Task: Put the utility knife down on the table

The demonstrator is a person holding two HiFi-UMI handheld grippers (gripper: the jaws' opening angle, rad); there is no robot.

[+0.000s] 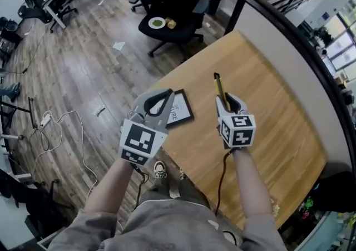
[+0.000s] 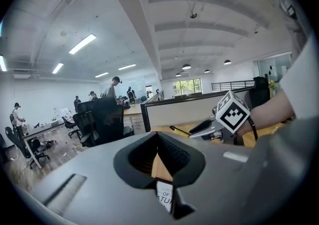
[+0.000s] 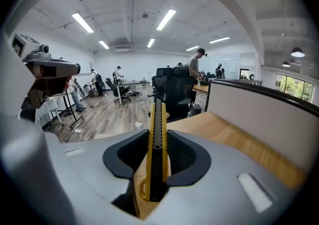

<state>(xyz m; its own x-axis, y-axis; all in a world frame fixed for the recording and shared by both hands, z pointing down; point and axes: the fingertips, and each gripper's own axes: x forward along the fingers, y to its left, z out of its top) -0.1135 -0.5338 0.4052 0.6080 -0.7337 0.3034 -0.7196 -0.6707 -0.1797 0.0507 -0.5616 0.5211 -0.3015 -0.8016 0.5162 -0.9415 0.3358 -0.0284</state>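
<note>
A yellow and black utility knife [image 3: 155, 144] sticks forward out of my right gripper [image 3: 158, 158], whose jaws are shut on its body. In the head view the knife [image 1: 220, 89] points away from me above the wooden table [image 1: 272, 105], held by the right gripper [image 1: 226, 101]. My left gripper [image 1: 158, 103] hovers over the table's near left edge, jaws shut with nothing between them. From the left gripper view [image 2: 158, 155] I see the right gripper and the knife [image 2: 180, 130] to the right.
A small framed sign [image 1: 179, 108] lies on the table just beyond the left gripper. A black office chair [image 1: 167, 21] with a plate on its seat stands past the table's far edge. A grey partition [image 1: 289, 27] borders the table's right side. Cables lie on the wooden floor [image 1: 61, 127].
</note>
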